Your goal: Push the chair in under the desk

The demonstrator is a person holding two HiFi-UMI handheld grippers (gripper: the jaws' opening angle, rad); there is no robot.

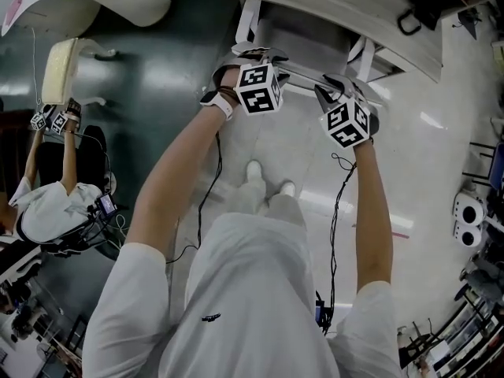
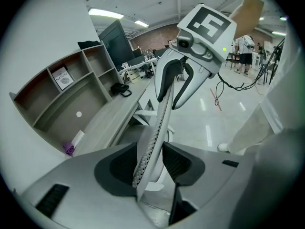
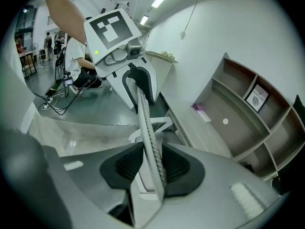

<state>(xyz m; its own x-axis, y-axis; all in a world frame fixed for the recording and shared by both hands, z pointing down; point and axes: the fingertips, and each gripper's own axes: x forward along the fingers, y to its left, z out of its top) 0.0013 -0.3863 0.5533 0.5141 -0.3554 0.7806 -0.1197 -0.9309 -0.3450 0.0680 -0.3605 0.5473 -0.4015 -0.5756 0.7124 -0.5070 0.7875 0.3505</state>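
**Item:** white-framed office chair (image 1: 299, 34) with a perforated grey mesh backrest (image 2: 151, 142). It stands on the pale glossy floor (image 1: 441, 156), straight ahead of the person, with its seat end under the front edge of the desk. Its backrest faces the person, and the top rim (image 1: 303, 77) runs between the two grippers.

**Left gripper** (image 1: 256, 55): set on the left part of the top rim. In the left gripper view its fingers (image 2: 119, 163) are closed on the rim, one dark ribbed pad on each face, and the mesh side lies against the left pad.

**Right gripper** (image 1: 335, 85): set on the right part of the same rim, well apart from the left gripper. In the right gripper view its fingers (image 3: 178, 166) pinch the rim between both pads. Each gripper shows in the other's view, farther along the rim (image 2: 174, 87) (image 3: 140, 87).

**Desk** (image 1: 339, 10): long, with a light grey wood-grain top. White chair legs show beneath it.

**On the desk:**
- grey open shelf unit (image 2: 71, 99) with several compartments
- small framed card (image 2: 62, 78), upright in an upper compartment
- small purple object (image 2: 70, 149), lying at the foot of the shelf unit
- black monitor (image 2: 116, 44), beyond the shelf unit

**Surroundings:**
- the person's white shoes (image 1: 253, 172) on the floor, behind the chair
- black cables (image 1: 337, 211) hanging from the grippers
- a second person (image 1: 47, 211) in a white shirt, seated far left
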